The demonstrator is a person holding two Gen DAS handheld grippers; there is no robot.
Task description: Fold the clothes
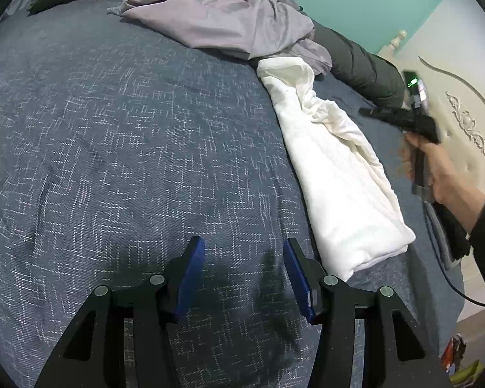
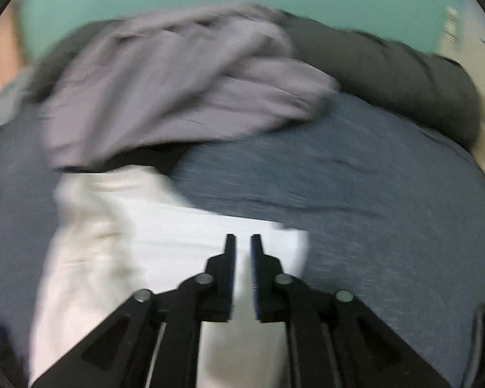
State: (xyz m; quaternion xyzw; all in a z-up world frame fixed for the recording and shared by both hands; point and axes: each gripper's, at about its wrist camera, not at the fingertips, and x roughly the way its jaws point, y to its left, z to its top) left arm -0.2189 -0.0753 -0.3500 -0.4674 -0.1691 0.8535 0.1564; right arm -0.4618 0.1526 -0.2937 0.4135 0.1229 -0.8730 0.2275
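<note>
A bed covered in a dark blue bedspread with a white crosshatch weave (image 1: 119,148) fills the left of the left wrist view. Low over it hangs the left gripper (image 1: 244,255), its blue-padded jaws standing moderately apart with only bedspread showing between them. Toward the head of the bed lies a crumpled lilac cotton garment (image 1: 216,13), resting partly on a dark grey-green quilted roll (image 1: 359,61) that runs along the far edge. Just right of the left gripper, a white cotton garment folded into a long narrow strip (image 1: 336,174) lies on the bedspread, its near end flat and its far end bunched, reaching up to the lilac garment. Farther right, the person's right hand (image 1: 436,168) grips the handle of the right gripper (image 2: 243,242), blurred, above the white garment's right side. In the blurred right wrist view those jaws stand a narrow gap apart, gripping nothing, with the white garment (image 2: 165,226) beneath them.
</note>
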